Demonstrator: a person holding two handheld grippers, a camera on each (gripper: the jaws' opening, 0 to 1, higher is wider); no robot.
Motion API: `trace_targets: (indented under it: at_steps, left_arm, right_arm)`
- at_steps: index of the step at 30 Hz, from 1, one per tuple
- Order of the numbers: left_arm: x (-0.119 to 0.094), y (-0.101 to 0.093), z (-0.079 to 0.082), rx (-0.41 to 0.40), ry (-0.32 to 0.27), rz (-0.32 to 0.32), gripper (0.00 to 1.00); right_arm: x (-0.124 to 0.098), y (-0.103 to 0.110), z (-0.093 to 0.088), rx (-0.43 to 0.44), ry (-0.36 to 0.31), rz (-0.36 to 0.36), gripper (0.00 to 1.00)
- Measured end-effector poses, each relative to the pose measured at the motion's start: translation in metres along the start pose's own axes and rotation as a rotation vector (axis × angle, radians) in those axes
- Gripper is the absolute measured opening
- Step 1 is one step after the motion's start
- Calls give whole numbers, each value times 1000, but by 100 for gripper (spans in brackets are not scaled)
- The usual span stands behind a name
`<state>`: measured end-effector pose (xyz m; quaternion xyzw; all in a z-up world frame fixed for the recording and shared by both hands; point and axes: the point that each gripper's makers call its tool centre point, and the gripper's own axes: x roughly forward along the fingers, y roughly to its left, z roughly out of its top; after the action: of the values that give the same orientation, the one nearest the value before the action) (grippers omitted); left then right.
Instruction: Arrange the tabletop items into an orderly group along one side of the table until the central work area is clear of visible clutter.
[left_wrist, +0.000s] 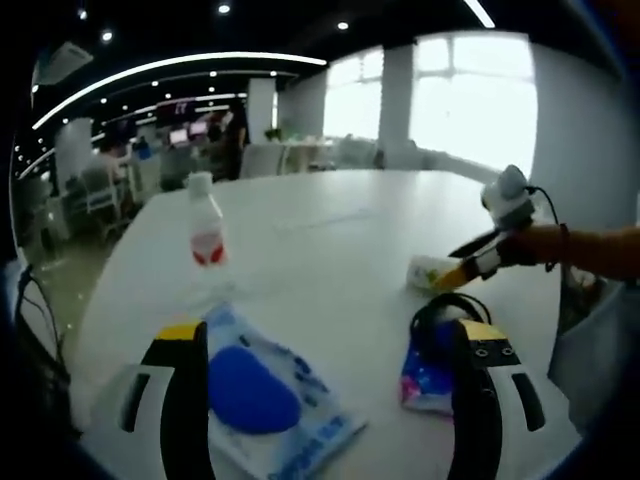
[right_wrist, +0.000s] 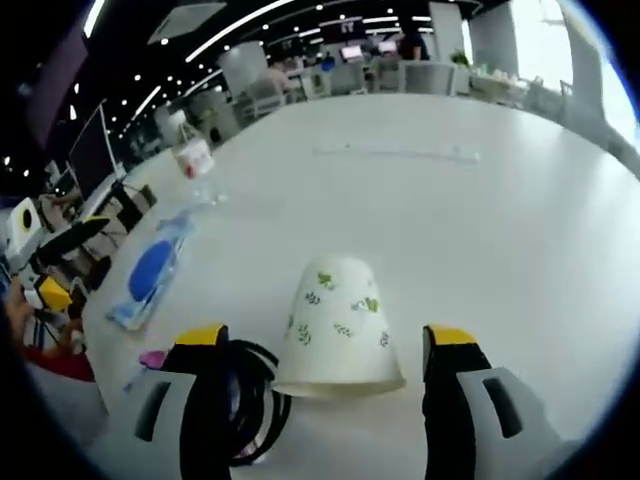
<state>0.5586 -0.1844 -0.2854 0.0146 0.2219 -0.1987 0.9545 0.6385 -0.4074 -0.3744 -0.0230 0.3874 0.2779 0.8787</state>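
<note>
A white paper cup (right_wrist: 340, 325) with green leaf prints lies on the white table (right_wrist: 470, 200), its wide rim toward my right gripper (right_wrist: 328, 338). That gripper is open, with one jaw on each side of the cup. In the left gripper view the same cup (left_wrist: 428, 272) sits at the right, with the right gripper (left_wrist: 463, 263) reaching in, held by a person's arm (left_wrist: 590, 250). My left gripper (left_wrist: 330, 332) is open near the table edge. A blue packet (left_wrist: 262, 398) lies by its left jaw and a colourful packet (left_wrist: 428, 378) by its right jaw.
A clear plastic bottle (left_wrist: 205, 232) with a red label stands farther in, left of centre. A black cable loop (right_wrist: 252, 400) lies beside the cup. The blue packet (right_wrist: 150, 272) and the bottle (right_wrist: 195, 155) appear at the left in the right gripper view. Office desks stand beyond the table.
</note>
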Motion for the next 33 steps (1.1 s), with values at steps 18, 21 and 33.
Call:
trace_targets:
  at_steps: [18,21,33]
  left_arm:
    - [9,-20,-10,124,45,-33,99]
    - [9,-20,-10,114,43,-43,99]
    - [7,-20,4,76,-27,-40,98]
  right_arm:
    - [0,-11,-12,15,23,-10,57]
    - [-2,-11,-11,15,21,-2,57]
    - [-17,-3,16,27,-73,22,55]
